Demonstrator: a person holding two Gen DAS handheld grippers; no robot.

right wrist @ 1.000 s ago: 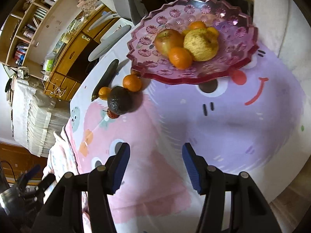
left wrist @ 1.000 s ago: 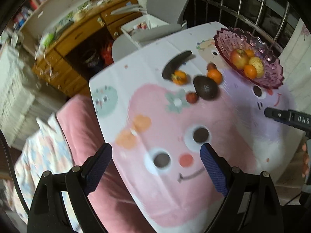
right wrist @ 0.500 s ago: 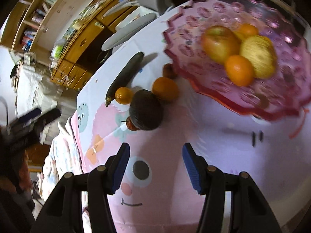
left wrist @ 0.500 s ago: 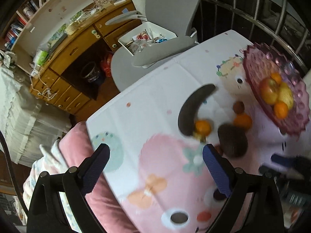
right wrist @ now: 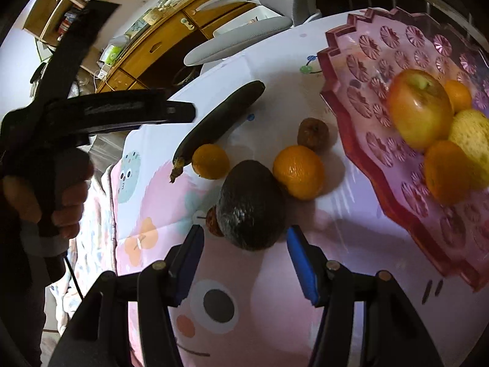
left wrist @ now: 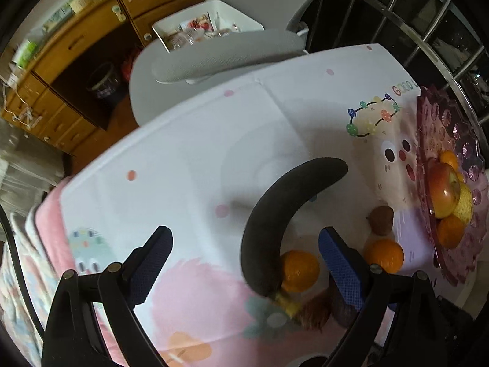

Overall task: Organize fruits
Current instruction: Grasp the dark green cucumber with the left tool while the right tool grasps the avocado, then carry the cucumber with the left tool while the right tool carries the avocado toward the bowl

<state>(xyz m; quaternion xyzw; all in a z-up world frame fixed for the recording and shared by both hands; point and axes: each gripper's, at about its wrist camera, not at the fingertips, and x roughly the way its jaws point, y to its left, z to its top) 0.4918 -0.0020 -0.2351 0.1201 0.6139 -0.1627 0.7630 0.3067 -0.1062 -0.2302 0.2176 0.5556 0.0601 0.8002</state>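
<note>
A dark, blackened banana [left wrist: 284, 214] [right wrist: 220, 119] lies on the cartoon tablecloth beside a small orange [left wrist: 298, 270] [right wrist: 210, 161]. A second orange [right wrist: 299, 172] [left wrist: 384, 255], a dark avocado [right wrist: 252, 205], a brown fruit [right wrist: 313, 131] [left wrist: 380, 219] and a small red fruit [right wrist: 212, 221] lie close by. The pink glass bowl [right wrist: 382, 159] [left wrist: 428, 128] holds an apple [right wrist: 420, 108], oranges and a yellow fruit. My left gripper [left wrist: 246, 263] is open above the banana's stem end. My right gripper [right wrist: 244, 263] is open just in front of the avocado.
A grey office chair [left wrist: 220, 52] stands at the table's far edge, with a wooden desk and drawers [left wrist: 61, 70] behind it. A metal window grille [left wrist: 428, 30] runs behind the bowl. A pink blanket [left wrist: 45, 214] lies off the table's left side.
My left gripper has moved forward and down over the fruit cluster towards the banana. My right gripper has swung left from the bowl and closed in on the avocado.
</note>
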